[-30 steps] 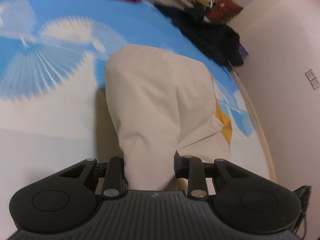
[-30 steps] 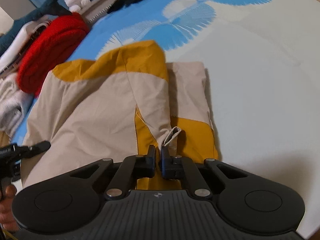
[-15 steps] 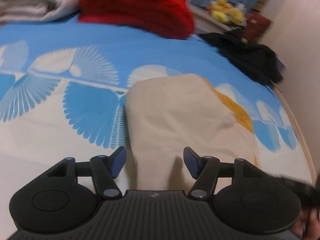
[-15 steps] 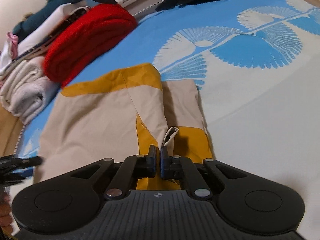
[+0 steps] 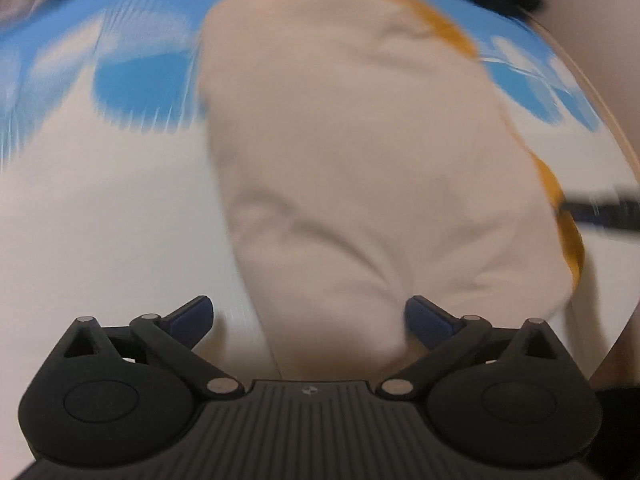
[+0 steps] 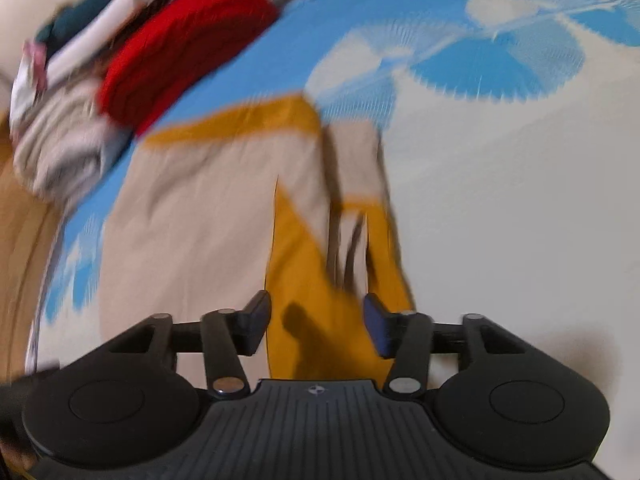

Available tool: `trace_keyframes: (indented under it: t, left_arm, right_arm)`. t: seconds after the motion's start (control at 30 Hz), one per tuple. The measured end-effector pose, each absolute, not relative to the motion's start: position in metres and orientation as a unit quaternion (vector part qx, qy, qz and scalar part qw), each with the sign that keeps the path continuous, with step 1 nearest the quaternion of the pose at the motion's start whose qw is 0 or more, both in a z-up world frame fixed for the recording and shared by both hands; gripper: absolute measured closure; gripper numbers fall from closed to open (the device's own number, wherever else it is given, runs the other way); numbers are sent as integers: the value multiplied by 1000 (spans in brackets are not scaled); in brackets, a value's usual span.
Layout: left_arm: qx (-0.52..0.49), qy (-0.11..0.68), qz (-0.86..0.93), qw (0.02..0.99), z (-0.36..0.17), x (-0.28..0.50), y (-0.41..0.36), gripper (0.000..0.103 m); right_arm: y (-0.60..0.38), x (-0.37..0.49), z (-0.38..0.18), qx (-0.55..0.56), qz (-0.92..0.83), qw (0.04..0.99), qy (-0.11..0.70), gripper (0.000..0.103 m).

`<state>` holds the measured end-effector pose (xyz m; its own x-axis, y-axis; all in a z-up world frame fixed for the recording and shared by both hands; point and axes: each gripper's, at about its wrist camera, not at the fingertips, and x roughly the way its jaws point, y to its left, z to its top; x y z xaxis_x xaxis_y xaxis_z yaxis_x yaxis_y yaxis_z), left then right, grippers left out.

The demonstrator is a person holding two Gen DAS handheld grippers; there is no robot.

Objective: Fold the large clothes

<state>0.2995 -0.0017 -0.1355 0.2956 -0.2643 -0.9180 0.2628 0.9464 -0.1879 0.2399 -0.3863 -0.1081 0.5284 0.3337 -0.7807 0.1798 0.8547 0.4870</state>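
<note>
Beige-and-mustard garment (image 6: 208, 216) lies folded flat on the bed (image 6: 520, 200), released: left gripper (image 5: 308, 316) and right gripper (image 6: 318, 320) jaws just opened, nothing pinched.

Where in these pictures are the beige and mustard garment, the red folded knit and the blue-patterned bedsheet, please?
Beige and mustard garment (image 5: 360, 168): left wrist view, on its broad beige panel.
Red folded knit (image 6: 188, 48): right wrist view, on its upper ribbed face.
Blue-patterned bedsheet (image 6: 500, 68): right wrist view, on a blue fan motif.

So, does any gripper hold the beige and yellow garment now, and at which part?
Nothing is held. The left gripper and right gripper have just been opening; the garment lies loose between their fingers.
</note>
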Motion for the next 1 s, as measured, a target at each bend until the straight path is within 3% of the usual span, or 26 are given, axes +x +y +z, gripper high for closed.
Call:
trace_keyframes:
  t: [0.07, 0.1, 0.13, 0.2, 0.4, 0.53, 0.6, 0.7, 0.77, 0.87, 0.9, 1.0]
  left_arm:
    - [-74, 588, -167, 788, -149, 302, 2, 6]
    - [-110, 584, -175, 785, -153, 303, 7, 22]
    - [-129, 575, -174, 789, -154, 304, 8, 23]
    - [-116, 559, -174, 802, -152, 306, 6, 30]
    - [-79, 537, -195, 817, -134, 304, 4, 31]
    - [-35, 519, -191, 832, -113, 303, -4, 30]
    - [42, 522, -192, 830, -125, 296, -15, 17]
    - [80, 499, -160, 848, -108, 284, -23, 19]
    - [104, 443, -138, 880, -74, 262, -31, 18]
    - [129, 346, -120, 922, -22, 213, -40, 9]
    - [133, 314, -106, 934, -8, 194, -44, 4]
    - [122, 240, -85, 959, 24, 135, -49, 2]
  right_arm:
    - [-380, 232, -118, 248, 57, 821, 512, 50]
    - [-378, 229, -122, 235, 53, 818, 522, 54]
    - [-376, 226, -126, 223, 48, 817, 529, 62]
    - [-375, 224, -130, 228, 47, 817, 527, 93]
    - [-381, 225, -118, 252, 26, 837, 485, 98]
    - [-370, 224, -116, 208, 41, 840, 499, 94]
    - [-368, 222, -117, 177, 39, 841, 510, 91]
    - [-373, 219, -124, 145, 1, 832, 535, 90]
    - [-377, 209, -106, 134, -32, 851, 507, 89]
    - [-377, 185, -55, 125, -48, 900, 415, 79]
    - [-372, 173, -36, 115, -53, 917, 379, 71]
    - [-351, 125, 12, 94, -56, 952, 286, 50]
